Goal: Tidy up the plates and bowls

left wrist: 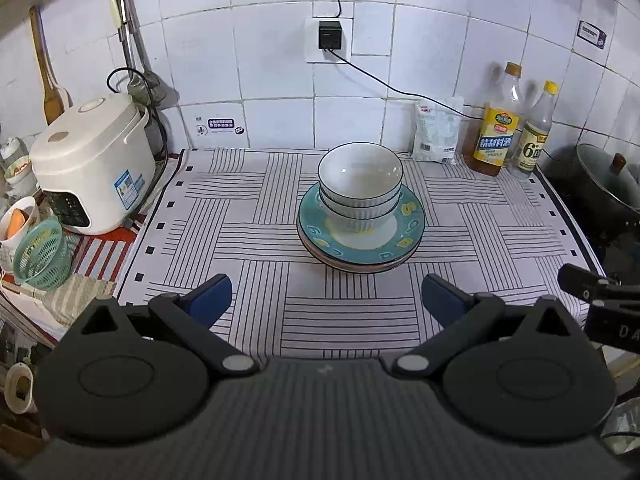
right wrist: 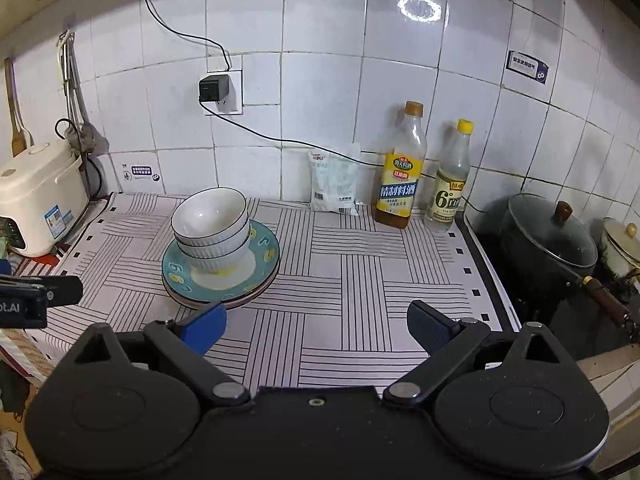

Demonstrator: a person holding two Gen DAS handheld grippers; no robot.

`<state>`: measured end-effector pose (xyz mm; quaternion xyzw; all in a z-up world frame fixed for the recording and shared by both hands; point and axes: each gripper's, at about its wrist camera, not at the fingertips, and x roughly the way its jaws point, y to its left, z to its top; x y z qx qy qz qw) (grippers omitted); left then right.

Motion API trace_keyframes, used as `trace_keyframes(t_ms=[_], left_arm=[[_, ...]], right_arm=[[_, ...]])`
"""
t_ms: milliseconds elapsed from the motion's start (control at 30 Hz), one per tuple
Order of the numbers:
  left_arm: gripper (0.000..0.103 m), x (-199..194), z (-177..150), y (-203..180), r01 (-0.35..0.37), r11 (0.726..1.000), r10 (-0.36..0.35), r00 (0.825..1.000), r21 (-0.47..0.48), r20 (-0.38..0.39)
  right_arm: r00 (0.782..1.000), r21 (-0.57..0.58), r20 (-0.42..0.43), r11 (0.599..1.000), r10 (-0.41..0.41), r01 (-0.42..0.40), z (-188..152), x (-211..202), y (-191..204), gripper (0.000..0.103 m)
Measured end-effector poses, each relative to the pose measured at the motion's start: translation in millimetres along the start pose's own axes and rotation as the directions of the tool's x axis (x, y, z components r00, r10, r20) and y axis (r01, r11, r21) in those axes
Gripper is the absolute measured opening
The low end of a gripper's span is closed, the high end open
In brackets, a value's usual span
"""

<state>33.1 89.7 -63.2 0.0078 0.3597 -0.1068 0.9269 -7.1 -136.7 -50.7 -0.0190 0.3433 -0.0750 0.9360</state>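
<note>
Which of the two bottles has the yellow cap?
The shorter clear bottle with the "6" label, nearer the black pot; the taller bottle has a brown cap.

Striped cloth (left wrist: 264, 240) is covering the counter at mid-frame. Rice cooker (left wrist: 90, 164) is sitting at left, green basket (left wrist: 38, 254) lying tilted at its lower left. Charger (left wrist: 329, 35) is sitting plugged into the wall socket at upper centre, its cable (left wrist: 400, 90) trailing right. White bag (left wrist: 437, 130) is leaning against the tiles; two bottles (left wrist: 498, 120) (left wrist: 536, 130) are standing to its right. Lidded pot (right wrist: 548, 236) is sitting at far right.
</note>
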Motion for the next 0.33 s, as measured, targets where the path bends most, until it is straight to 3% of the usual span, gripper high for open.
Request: trace_keyframes(t_ms=[333], left_arm=[[0.103, 2.5, 1.8, 1.3, -0.011, 1.000, 0.011, 1.000, -0.004, -0.001]], right_arm=[[1.000, 0.000, -0.016, 1.000, 0.004, -0.004, -0.6, 4.8, 0.5, 0.099]])
